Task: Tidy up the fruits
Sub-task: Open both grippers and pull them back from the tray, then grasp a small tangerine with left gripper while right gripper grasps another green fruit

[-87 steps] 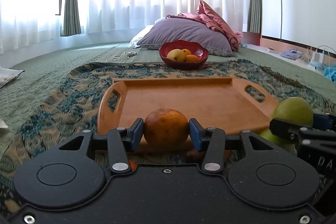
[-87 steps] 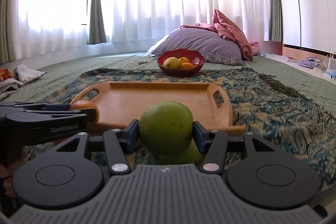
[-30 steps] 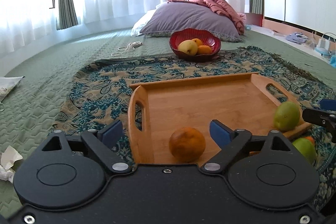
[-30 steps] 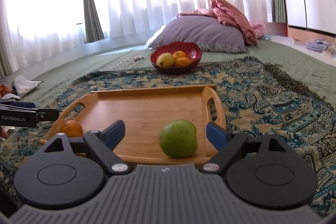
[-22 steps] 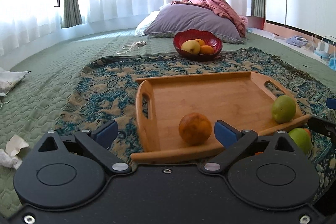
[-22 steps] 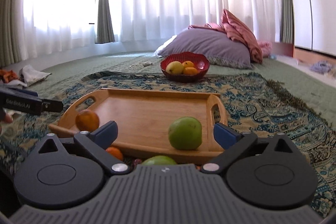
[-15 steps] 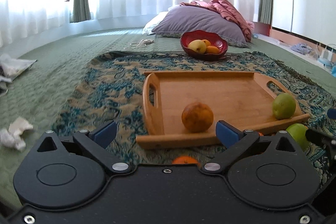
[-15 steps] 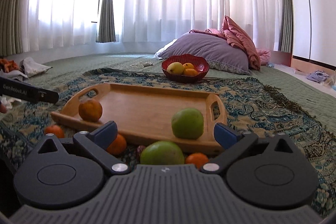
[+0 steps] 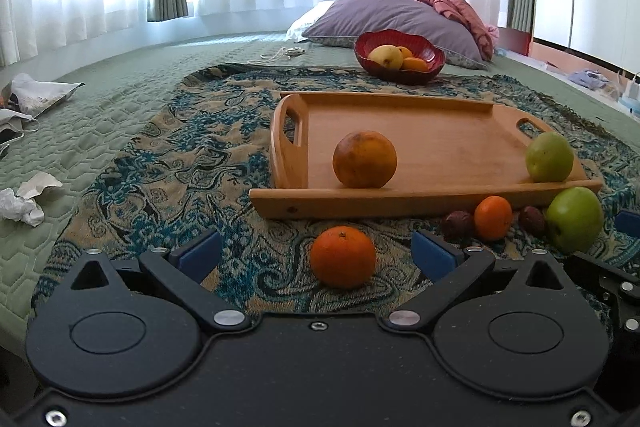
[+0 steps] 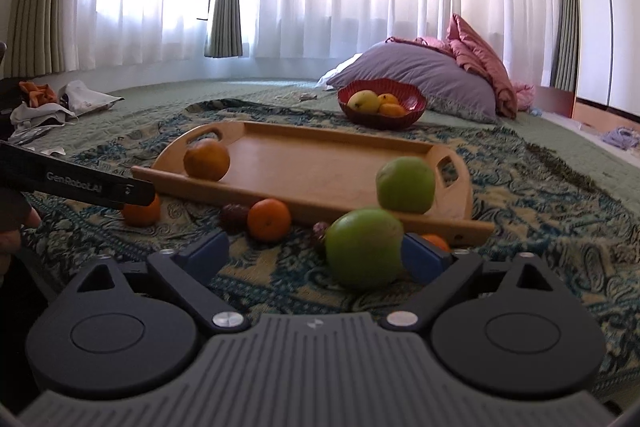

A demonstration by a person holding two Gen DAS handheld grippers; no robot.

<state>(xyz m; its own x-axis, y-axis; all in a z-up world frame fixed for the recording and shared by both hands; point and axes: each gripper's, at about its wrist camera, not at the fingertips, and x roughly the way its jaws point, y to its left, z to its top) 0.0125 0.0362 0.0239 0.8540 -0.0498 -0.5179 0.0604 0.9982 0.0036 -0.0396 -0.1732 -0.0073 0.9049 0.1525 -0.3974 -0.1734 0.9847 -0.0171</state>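
Note:
A wooden tray [image 9: 448, 143] [image 10: 320, 163] lies on the patterned rug and holds a dull orange [image 9: 364, 159] [image 10: 206, 159] and a green fruit [image 9: 549, 156] [image 10: 405, 184]. On the rug in front of the tray lie an orange [image 9: 343, 256] [image 10: 141, 211], a smaller orange [image 9: 493, 217] [image 10: 269, 219], dark small fruits [image 9: 457, 223] and another green fruit [image 9: 574, 219] [image 10: 364, 247]. My left gripper [image 9: 316, 253] is open and empty, the near orange between its fingers. My right gripper [image 10: 316, 251] is open, the green fruit by its right finger.
A red bowl [image 9: 400, 61] [image 10: 381, 103] with yellow and orange fruit stands beyond the tray, before a purple pillow [image 9: 392, 17]. Crumpled paper [image 9: 22, 197] and clutter [image 10: 44, 107] lie at the left on the green quilt. The left gripper's body [image 10: 76, 183] shows in the right wrist view.
Both grippers let go of their fruits onto the tray, opened, and drew back. The loose fruits in front of the tray have come into view.

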